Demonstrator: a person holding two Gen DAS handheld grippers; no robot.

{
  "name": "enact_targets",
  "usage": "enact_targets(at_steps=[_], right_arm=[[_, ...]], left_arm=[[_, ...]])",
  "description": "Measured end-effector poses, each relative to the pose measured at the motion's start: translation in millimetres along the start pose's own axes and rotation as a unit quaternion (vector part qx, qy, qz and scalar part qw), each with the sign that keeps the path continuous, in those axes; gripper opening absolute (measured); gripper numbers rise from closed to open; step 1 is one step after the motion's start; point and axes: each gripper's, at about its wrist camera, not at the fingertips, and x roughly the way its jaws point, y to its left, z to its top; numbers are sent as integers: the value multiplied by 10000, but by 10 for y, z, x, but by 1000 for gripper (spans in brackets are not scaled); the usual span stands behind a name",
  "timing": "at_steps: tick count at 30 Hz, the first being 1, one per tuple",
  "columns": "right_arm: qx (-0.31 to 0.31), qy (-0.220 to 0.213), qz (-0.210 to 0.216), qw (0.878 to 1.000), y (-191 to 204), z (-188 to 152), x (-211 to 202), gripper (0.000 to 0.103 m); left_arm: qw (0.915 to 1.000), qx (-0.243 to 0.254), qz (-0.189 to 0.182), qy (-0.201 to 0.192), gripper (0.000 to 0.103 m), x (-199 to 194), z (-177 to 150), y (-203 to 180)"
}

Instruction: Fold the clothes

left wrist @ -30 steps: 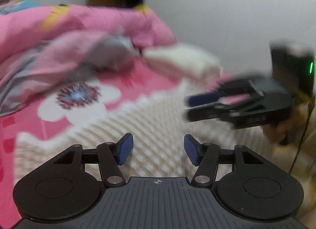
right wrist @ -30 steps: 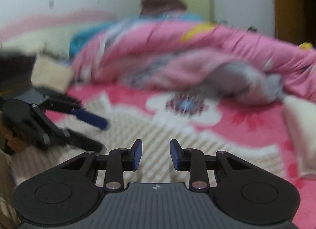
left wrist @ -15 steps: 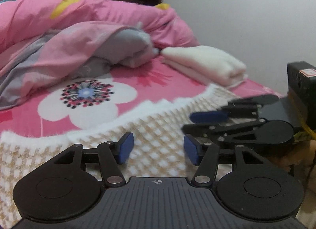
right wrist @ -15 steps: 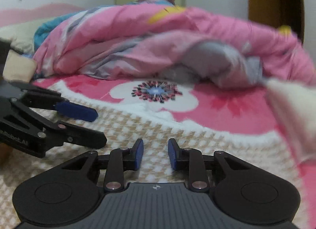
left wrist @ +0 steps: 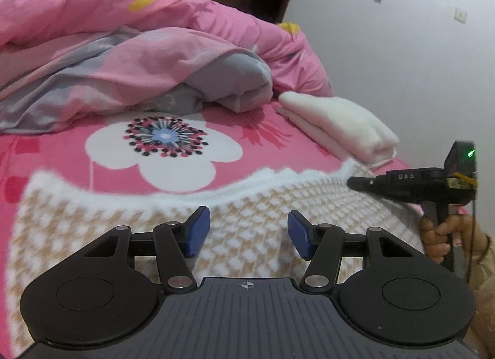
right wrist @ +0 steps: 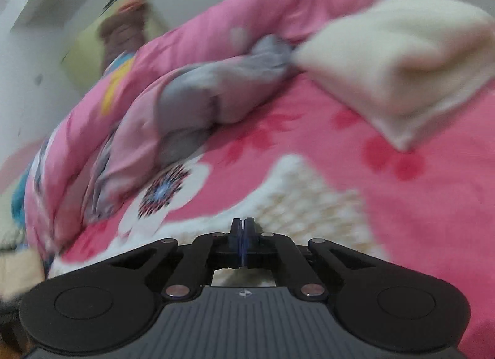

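Note:
A beige-and-white checked knit garment [left wrist: 253, 204] lies spread on the pink flowered bed sheet [left wrist: 263, 130]. My left gripper [left wrist: 247, 232] hovers low over its near part, open, with nothing between the blue pads [left wrist: 198, 232]. My right gripper [left wrist: 351, 183] is at the garment's far right corner, held by a hand [left wrist: 439, 232]. The fabric edge rises to its tip. In the right wrist view the right gripper [right wrist: 243, 230] has its fingers pressed together over the garment [right wrist: 309, 201]; the pinched cloth itself barely shows.
A folded white cloth [left wrist: 340, 123] sits at the far right of the bed and shows as the white cloth [right wrist: 402, 58] in the other view. A bunched pink and grey quilt [left wrist: 123, 58] fills the back. A white wall [left wrist: 402, 49] rises on the right.
My right gripper has shut and swung out to the garment's far right corner, rolling as it went. My left gripper stays open over the garment's near part.

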Motion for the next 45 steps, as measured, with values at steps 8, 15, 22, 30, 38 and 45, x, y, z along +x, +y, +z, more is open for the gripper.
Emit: enact_targets(at_steps=[8,15,22,30,38,45], right_arm=[[664,-108,-34,9977,-254,9,31,0],[1807,-665,-366,9806,-511,-109,-237,0],[945,-1077,-1213,9822,-84,-70,-651,23],[-2707,295,262,9619,1331,-101,-189,54],[-5636,1469,662,8102,2169,-383,474,50],[-5975,2643,911,7515,2364,-347,809,50]], left_arm=[[9810,-1788,683,-326,63,-463,-209,683],[9682,-2214,1081,-439,66,-820,-345,735],[9718,-2162,803,-482,85,-846,-408,857],[9775,-2026,318,-498,99,-780,-449,1022],[9821,-1839,143,-392,99,-694,-500,1052],[9841,-1732,190,-344,100,-687,-512,1038]])
